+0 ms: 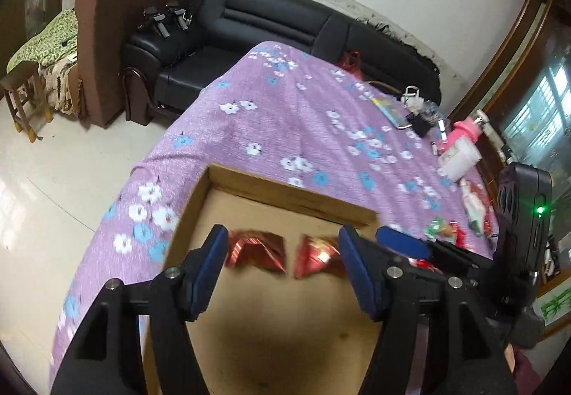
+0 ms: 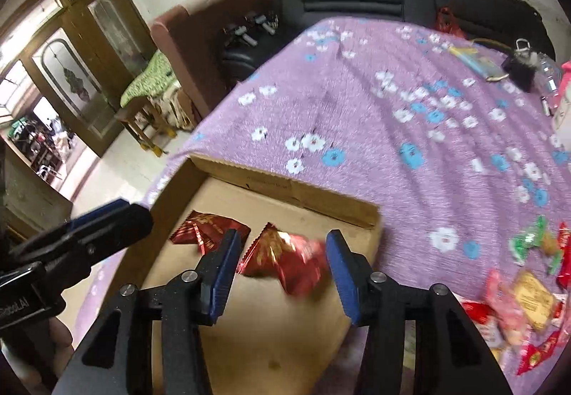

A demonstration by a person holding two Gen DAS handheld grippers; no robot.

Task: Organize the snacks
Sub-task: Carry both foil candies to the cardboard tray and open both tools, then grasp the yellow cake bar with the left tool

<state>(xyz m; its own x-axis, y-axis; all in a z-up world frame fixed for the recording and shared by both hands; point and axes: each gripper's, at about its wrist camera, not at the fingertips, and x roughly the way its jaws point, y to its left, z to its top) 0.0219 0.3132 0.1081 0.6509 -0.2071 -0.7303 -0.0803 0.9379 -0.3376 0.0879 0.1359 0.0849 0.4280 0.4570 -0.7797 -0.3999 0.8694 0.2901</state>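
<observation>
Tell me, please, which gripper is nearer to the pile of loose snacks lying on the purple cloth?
Right. The right gripper hangs open over the cardboard box, with the snack pile just off its right side; the left gripper is over the box farther from it.

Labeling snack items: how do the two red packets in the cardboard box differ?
In the right wrist view, the left red packet lies nearer the box's left wall, fairly sharp; the right red packet sits nearer the middle, between the right gripper's open fingers, motion-blurred. The left one looks darker and flatter, the right one brighter and bulkier. Both are shiny red foil with gold print, loose inside the cardboard box; neither is gripped.
</observation>
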